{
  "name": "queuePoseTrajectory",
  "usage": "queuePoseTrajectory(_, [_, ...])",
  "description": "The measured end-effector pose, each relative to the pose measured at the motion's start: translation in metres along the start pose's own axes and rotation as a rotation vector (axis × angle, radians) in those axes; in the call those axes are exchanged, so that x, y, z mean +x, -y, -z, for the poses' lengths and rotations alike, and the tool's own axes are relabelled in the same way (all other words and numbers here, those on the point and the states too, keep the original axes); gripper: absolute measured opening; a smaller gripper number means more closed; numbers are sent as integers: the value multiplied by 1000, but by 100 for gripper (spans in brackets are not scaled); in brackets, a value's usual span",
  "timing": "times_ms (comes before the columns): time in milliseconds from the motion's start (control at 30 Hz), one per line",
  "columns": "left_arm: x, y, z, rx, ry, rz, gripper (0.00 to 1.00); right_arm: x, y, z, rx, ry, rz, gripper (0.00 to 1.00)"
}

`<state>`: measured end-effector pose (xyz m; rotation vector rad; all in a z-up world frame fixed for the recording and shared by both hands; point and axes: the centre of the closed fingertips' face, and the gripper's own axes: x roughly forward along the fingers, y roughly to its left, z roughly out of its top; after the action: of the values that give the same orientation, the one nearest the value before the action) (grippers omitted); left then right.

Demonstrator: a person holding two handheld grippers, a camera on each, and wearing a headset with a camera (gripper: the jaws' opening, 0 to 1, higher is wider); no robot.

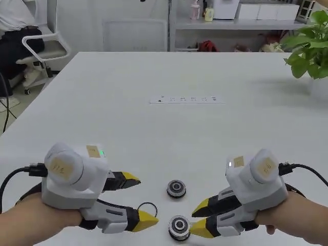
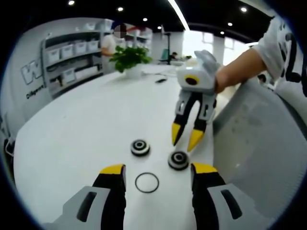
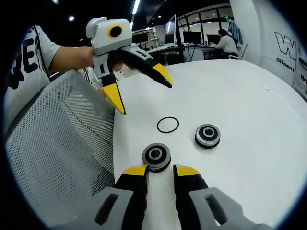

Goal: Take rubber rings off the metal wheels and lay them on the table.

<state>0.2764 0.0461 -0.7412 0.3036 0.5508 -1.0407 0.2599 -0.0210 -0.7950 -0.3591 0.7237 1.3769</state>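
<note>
Thin black rubber ring (image 1: 147,208) is lying flat on the surface (image 1: 154,138), at 10 o'clock from the nearer dark-rimmed wheel (image 1: 179,225). Left tool (image 1: 145,200) is gaping wide, right tool (image 1: 193,222) is gaping just a bit.

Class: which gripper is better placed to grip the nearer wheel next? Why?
Probably right: the right gripper points its fingers straight at the nearer wheel, nearly touching; the left gripper stands open astride the loose ring.

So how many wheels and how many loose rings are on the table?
Metal wheels: 2
Loose rubber rings: 1
Total: 3
</note>
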Motion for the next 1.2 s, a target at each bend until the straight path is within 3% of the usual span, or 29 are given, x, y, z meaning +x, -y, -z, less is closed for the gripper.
queuePoseTrajectory(1200, [39, 37, 12, 79, -95, 150, 39, 15, -6, 11, -50, -42, -17, 14])
